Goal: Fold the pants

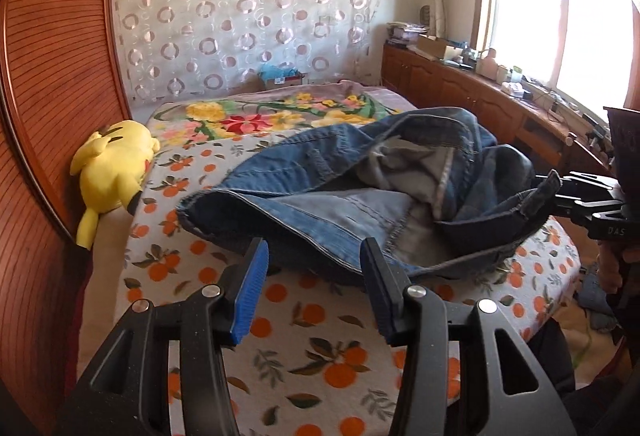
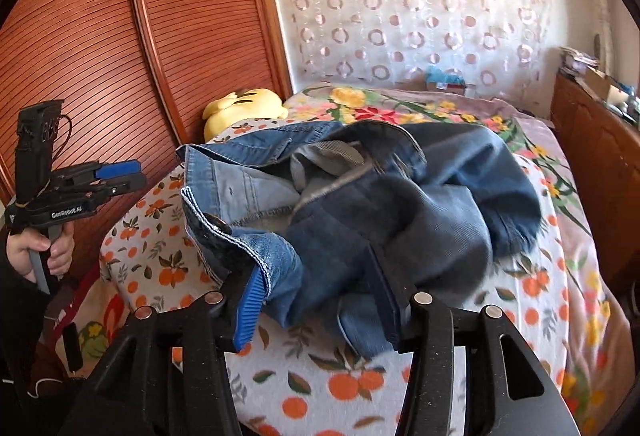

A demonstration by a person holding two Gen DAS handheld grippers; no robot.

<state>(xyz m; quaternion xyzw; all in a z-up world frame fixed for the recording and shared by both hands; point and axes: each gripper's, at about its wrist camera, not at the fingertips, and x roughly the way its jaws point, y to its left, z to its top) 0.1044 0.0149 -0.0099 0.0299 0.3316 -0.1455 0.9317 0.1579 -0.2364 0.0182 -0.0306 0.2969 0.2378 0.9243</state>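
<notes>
Blue denim pants [image 1: 360, 192] lie crumpled on the bed, waistband toward the front, inside showing. My left gripper [image 1: 314, 268] is open and empty, just short of the waistband's near edge. My right gripper [image 2: 316, 284] is open with bunched denim [image 2: 400, 196] lying between its jaws; in the left wrist view the right gripper [image 1: 560, 192] touches the waistband's right end. The left gripper also shows in the right wrist view [image 2: 120, 172], held in a hand left of the bed. A metal button [image 2: 219, 226] shows on the waistband.
The bed has an orange-print cover [image 1: 320, 348] and a floral blanket [image 1: 248, 120] behind. A yellow plush toy [image 1: 114, 164] lies at the left edge by the wooden wardrobe [image 1: 48, 116]. A cluttered wooden cabinet [image 1: 472, 92] runs along the right under the window.
</notes>
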